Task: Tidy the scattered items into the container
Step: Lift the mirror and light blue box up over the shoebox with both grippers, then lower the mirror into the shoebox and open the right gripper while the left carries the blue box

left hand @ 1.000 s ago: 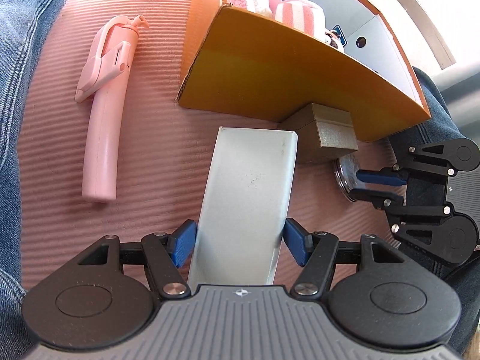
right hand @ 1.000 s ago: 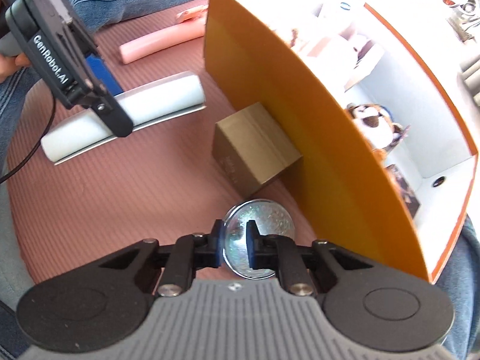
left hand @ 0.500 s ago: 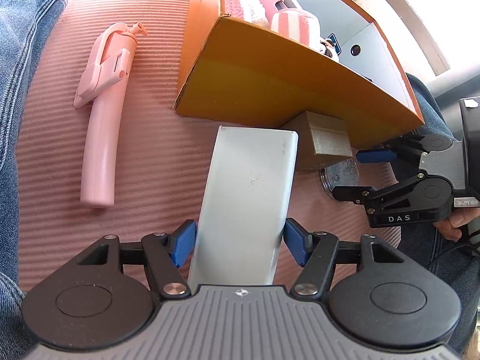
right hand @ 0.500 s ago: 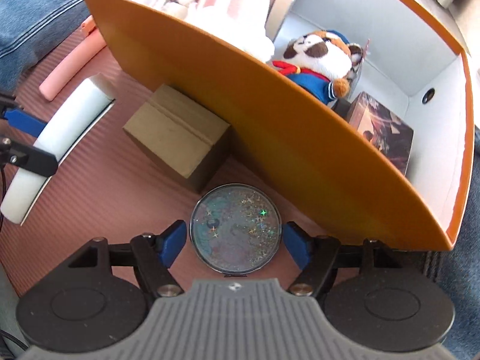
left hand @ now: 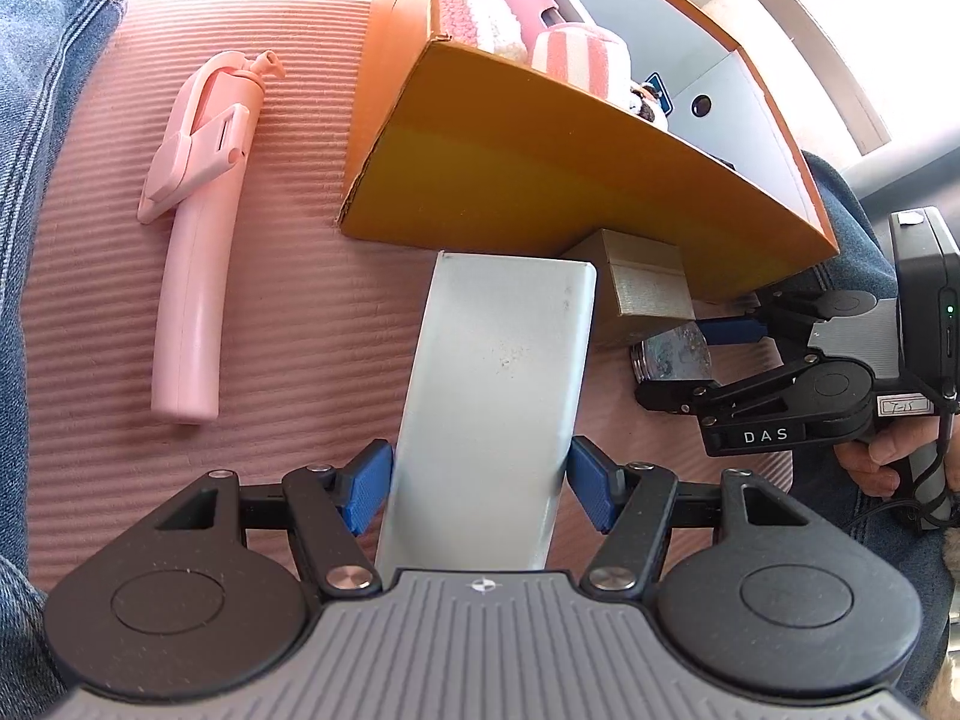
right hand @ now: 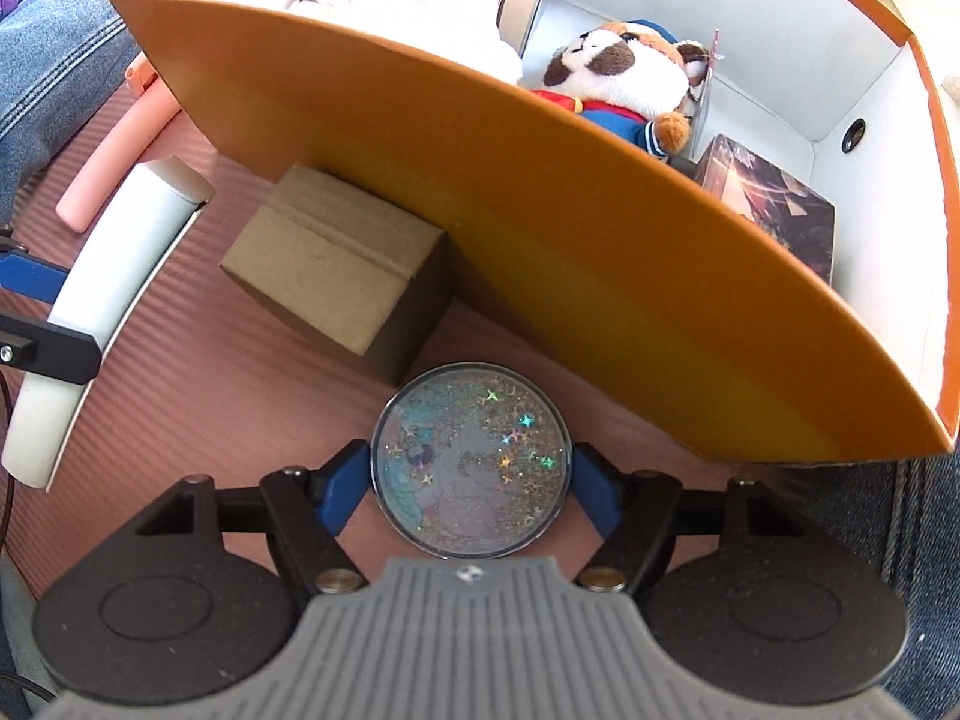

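Spreads the right jaws around the disc (right hand: pixel 468 468), where a second ago they were pressed together with their tips over its near edge. Leaves a blue pad on either side of the rim, close to it, with no firm squeeze to be seen. Holds the left jaws as wide as before, either side of the near end of the case (left hand: pixel 498 372), pads just beside its long edges; cannot tell whether they touch.

Looks down with the right gripper (right hand: pixel 468 474) more steeply than a second ago, so takes in the inside of the box (right hand: pixel 540 240) and the plush (right hand: pixel 618 66) lying in it. Shows up differently in the left view too: seen there earlier with closed fingers pointing at the disc, now sits turned, with a hand (left hand: pixel 882 456) on its grip at the right edge.

Finds the disc flat on the mat (left hand: pixel 288 312), as before, just outside the box's orange wall and beside the carton (right hand: pixel 336 264), which stands against that wall. Finds the case unmoved, far end near the box, flat on the mat. Leaves the stick (left hand: pixel 192 276) where it was, well left of the case. Keeps the left gripper (left hand: pixel 480 480) in place.
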`<state>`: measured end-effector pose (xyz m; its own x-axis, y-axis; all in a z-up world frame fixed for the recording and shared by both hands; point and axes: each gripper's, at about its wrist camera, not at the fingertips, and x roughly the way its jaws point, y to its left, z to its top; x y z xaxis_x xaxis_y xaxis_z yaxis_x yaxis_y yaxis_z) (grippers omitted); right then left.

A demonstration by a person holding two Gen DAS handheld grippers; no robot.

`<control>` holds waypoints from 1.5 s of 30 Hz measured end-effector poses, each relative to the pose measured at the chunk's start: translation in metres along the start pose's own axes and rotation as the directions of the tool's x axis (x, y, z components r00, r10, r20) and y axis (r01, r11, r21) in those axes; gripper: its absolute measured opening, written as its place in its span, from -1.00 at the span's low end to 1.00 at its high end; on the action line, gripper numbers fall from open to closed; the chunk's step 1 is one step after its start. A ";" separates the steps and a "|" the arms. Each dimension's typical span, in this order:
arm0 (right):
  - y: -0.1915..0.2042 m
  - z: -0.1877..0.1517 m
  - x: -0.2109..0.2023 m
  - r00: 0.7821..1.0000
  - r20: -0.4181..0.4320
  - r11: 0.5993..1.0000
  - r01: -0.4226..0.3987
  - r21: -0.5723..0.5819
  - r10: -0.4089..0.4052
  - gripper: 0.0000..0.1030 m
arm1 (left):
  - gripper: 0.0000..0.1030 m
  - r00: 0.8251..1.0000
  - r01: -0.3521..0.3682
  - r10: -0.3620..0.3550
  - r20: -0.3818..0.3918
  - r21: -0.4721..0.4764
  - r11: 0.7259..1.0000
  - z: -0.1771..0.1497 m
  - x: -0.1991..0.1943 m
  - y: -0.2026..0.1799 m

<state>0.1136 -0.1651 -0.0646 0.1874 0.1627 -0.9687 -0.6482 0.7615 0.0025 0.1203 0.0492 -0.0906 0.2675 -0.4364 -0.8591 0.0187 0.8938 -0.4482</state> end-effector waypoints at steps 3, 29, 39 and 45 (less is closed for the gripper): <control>0.002 -0.003 -0.016 0.999 0.037 1.000 0.003 0.014 -0.004 0.44 | 0.44 1.000 0.011 -0.012 0.015 0.007 1.000 -0.001 -0.004 -0.001; -0.048 0.035 -0.122 0.932 0.352 0.993 0.055 0.106 -0.090 0.44 | 0.42 0.956 0.015 -0.070 0.285 0.191 0.981 0.037 -0.092 -0.071; -0.053 0.073 -0.065 0.959 0.283 0.994 -0.026 0.107 -0.006 0.44 | 0.42 0.961 0.026 -0.077 0.266 0.190 0.981 0.060 -0.084 -0.077; -0.057 0.071 -0.053 0.964 0.260 0.989 -0.095 0.109 0.064 0.45 | 0.42 0.964 0.011 -0.066 0.257 0.211 0.977 0.079 -0.082 -0.084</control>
<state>0.1931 -0.1723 0.0045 0.3309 0.3682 -0.8689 -0.5787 0.8065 0.1214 0.1729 0.0181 0.0366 0.5039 -0.4531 -0.7354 0.2244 0.8908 -0.3950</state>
